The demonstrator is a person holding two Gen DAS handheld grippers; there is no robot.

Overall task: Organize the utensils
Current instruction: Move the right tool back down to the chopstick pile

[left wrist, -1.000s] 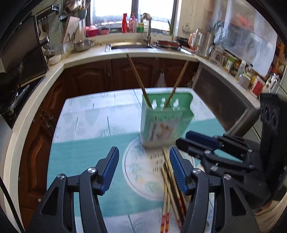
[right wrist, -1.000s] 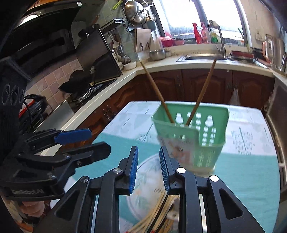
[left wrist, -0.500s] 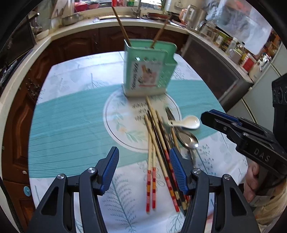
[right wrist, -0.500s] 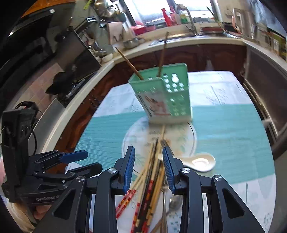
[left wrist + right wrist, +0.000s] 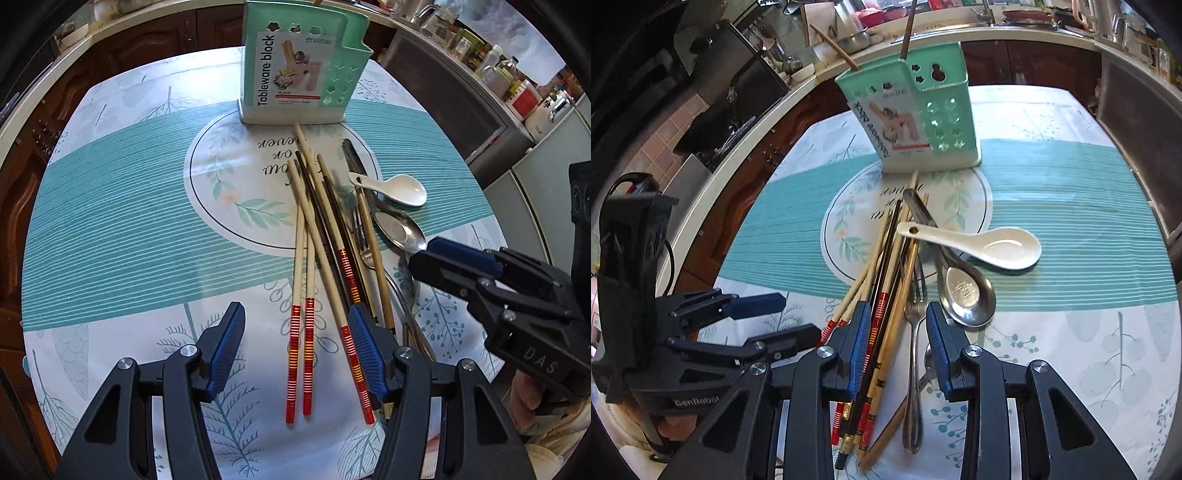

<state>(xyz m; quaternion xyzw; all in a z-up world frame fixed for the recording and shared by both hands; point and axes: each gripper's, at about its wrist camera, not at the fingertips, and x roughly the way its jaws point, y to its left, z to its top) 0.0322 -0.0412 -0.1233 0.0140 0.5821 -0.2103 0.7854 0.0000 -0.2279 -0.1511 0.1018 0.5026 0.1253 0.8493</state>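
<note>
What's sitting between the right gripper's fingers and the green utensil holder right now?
In the right wrist view, between the right gripper and the green utensil holder lie a fork, piled chopsticks, a metal spoon and a white ceramic spoon.

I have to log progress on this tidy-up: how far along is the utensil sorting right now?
Barely begun. Done: two chopsticks already stand in the green holder. In hand: nothing; the left gripper and right gripper are both open over the pile. Left: the loose chopsticks, fork, metal spoon and white spoon, all lying on the tablecloth.
</note>
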